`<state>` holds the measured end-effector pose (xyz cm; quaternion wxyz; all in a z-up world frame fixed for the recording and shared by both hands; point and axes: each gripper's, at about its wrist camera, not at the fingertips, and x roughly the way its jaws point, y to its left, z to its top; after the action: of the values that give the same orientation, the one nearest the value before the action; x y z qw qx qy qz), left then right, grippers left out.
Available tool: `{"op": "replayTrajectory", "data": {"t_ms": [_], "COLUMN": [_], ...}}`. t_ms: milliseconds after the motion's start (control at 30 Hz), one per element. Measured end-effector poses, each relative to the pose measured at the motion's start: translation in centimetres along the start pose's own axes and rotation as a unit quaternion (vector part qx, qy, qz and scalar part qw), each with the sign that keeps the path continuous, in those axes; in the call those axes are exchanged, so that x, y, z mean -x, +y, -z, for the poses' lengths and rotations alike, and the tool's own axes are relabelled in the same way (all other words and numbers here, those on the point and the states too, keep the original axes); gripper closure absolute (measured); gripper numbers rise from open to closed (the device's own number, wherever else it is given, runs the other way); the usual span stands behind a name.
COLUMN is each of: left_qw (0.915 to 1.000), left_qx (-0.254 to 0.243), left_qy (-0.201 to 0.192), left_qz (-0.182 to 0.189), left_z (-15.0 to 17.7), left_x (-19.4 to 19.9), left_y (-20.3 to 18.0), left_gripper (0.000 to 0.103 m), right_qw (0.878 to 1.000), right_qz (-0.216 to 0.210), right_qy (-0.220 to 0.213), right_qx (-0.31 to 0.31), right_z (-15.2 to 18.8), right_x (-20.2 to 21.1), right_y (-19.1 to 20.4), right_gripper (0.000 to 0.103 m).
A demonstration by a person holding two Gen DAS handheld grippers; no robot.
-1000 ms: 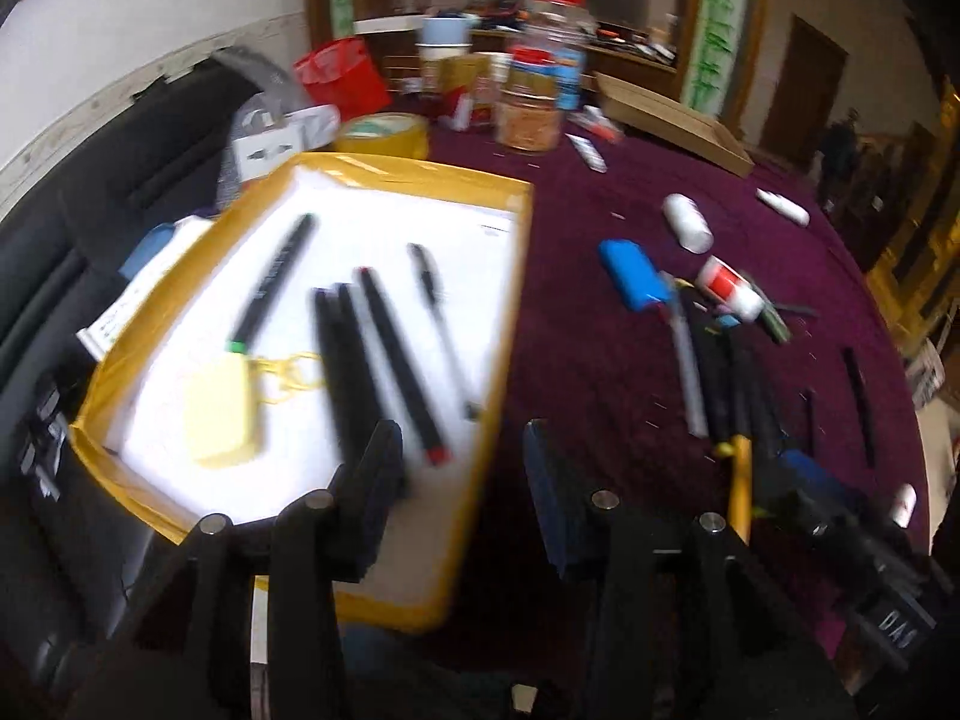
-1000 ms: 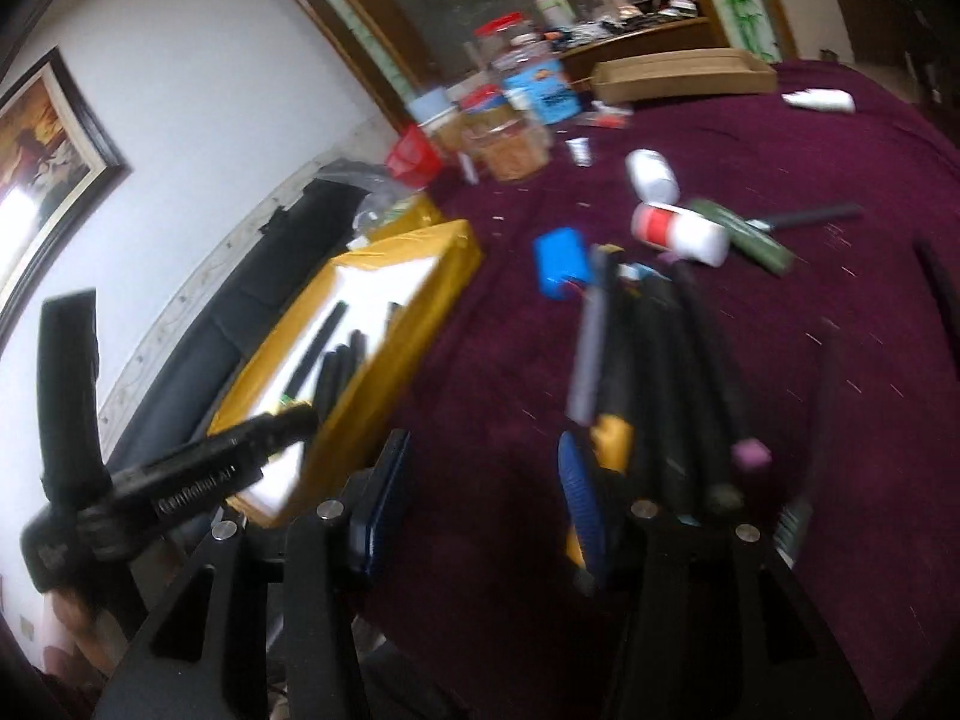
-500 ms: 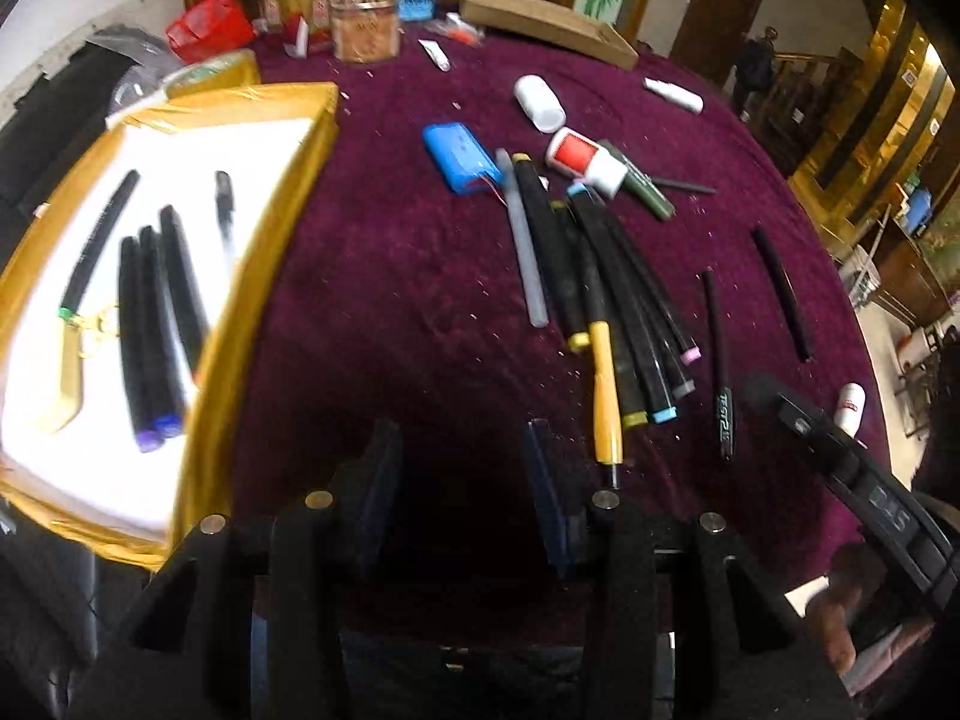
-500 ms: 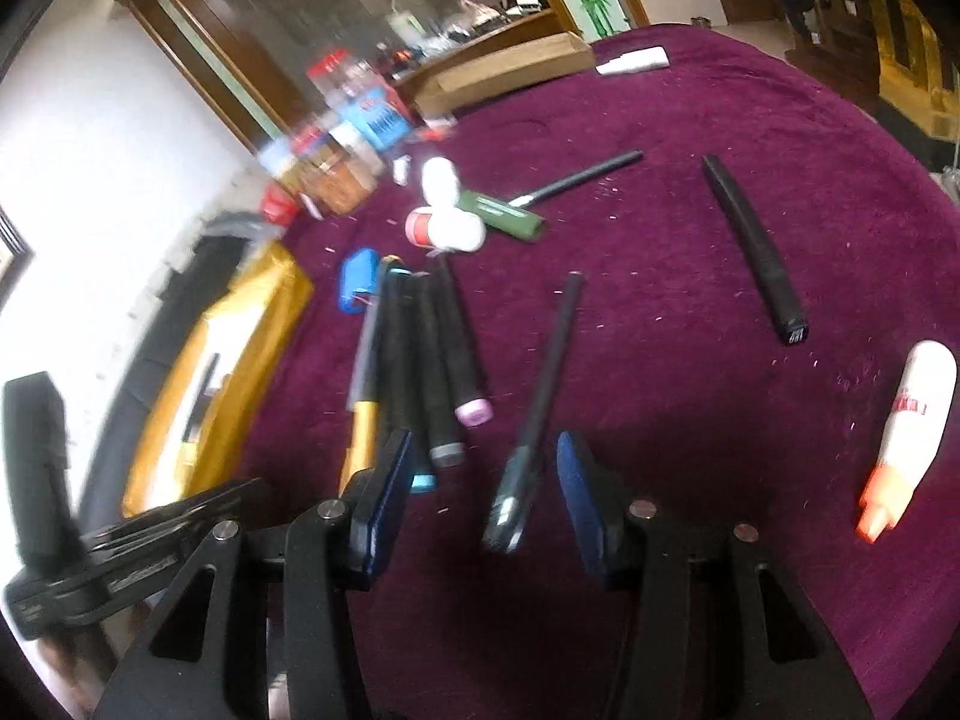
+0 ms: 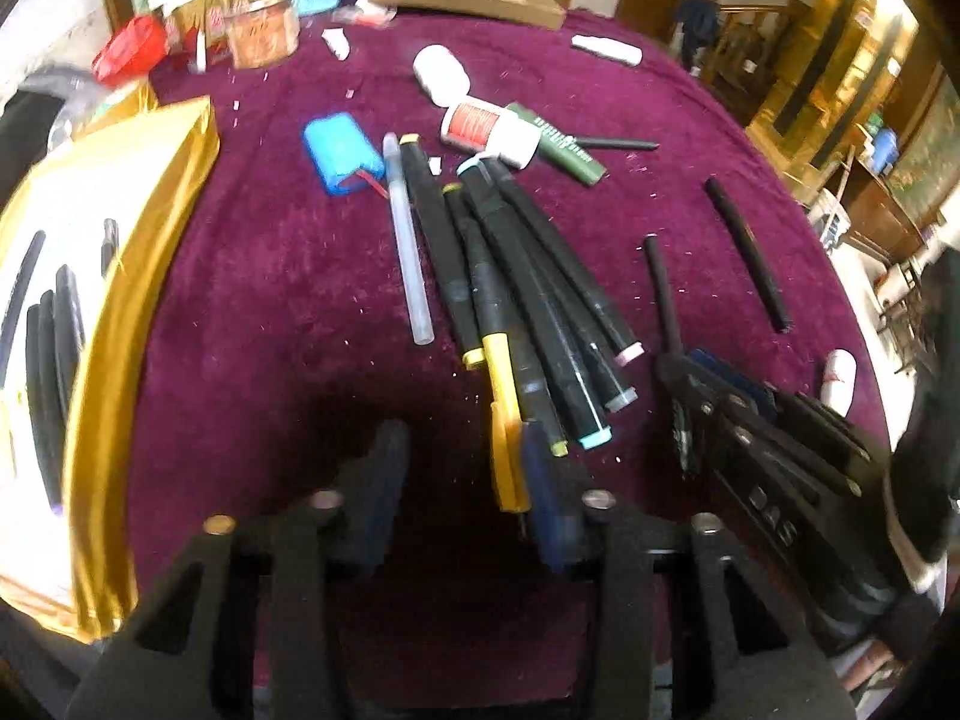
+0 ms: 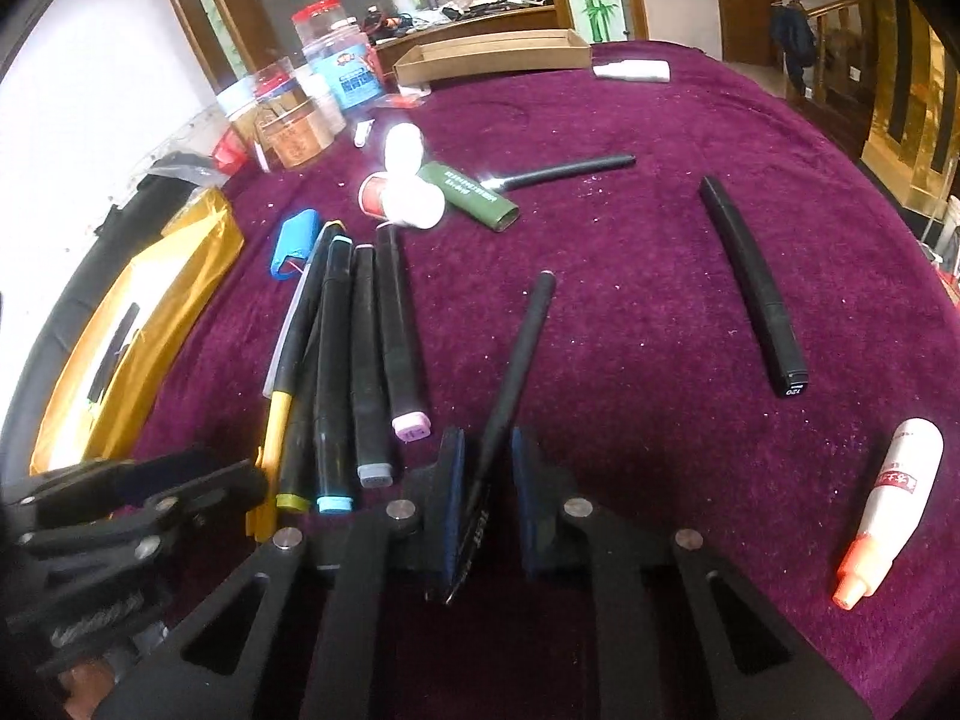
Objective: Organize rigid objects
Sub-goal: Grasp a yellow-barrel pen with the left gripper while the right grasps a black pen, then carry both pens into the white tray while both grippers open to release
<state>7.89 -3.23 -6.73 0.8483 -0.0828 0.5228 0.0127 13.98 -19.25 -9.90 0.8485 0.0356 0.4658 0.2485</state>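
A pile of black markers [image 5: 528,288] and a yellow-ended pen [image 5: 504,396] lie mid-table on the purple cloth. My left gripper [image 5: 462,456] is open and empty just in front of the pile; the yellow pen's tip lies against its right finger. A gold-rimmed white tray [image 5: 138,276] with several black pens stands at the left. My right gripper [image 6: 487,468] has its jaws narrowed around a thin black pen [image 6: 516,360] that lies between them; a small gap still shows on each side. The right gripper also shows in the left wrist view [image 5: 720,414].
A blue battery pack [image 5: 342,150], a clear tube [image 5: 408,240], a red-and-white bottle [image 5: 492,132], a green tube [image 5: 558,144] and loose black pens [image 6: 750,282] lie around. A white glue tube [image 6: 894,492] lies right. Jars [image 6: 300,120] and a cardboard box [image 6: 492,54] stand at the back.
My left gripper swung from over the tray to the marker pile and moved closer. My right gripper moved forward over the thin black pen and its jaws narrowed around it.
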Motion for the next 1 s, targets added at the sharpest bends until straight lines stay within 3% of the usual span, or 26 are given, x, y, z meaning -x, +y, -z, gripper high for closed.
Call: {"op": "replayTrajectory", "data": {"t_ms": [100, 300, 433, 633, 800, 1000], "left_qw": [0.9999, 0.9992, 0.9973, 0.9952, 0.9924, 0.9860], "left_qx": [0.008, 0.013, 0.041, 0.060, 0.070, 0.106], "left_qy": [0.007, -0.007, -0.018, -0.033, -0.063, -0.119], "left_qz": [0.012, 0.036, 0.057, 0.071, 0.080, 0.050], "left_z": [-0.1, 0.4, 0.8, 0.9, 1.0, 1.3], "left_x": [-0.6, 0.1, 1.6, 3.1, 5.4, 9.3], "left_y": [0.0, 1.2, 3.4, 4.9, 5.9, 9.9], "left_gripper": [0.091, 0.095, 0.096, 0.096, 0.096, 0.096], "right_qw": [1.000, 1.000, 0.999, 0.993, 0.990, 0.986], "right_qz": [0.004, 0.018, -0.024, -0.047, -0.094, -0.159], "right_qy": [-0.002, -0.010, -0.014, -0.043, -0.063, -0.050], "right_qx": [0.016, 0.018, -0.043, -0.096, -0.086, -0.019], "right_z": [0.2, 0.3, 0.2, 0.3, -0.1, -0.5], "right_x": [0.0, 0.0, 0.4, 1.7, 3.1, 3.0], "right_y": [0.3, 0.7, -1.3, -2.4, 0.0, 6.4], "right_gripper": [0.089, 0.092, 0.094, 0.094, 0.094, 0.094]}}
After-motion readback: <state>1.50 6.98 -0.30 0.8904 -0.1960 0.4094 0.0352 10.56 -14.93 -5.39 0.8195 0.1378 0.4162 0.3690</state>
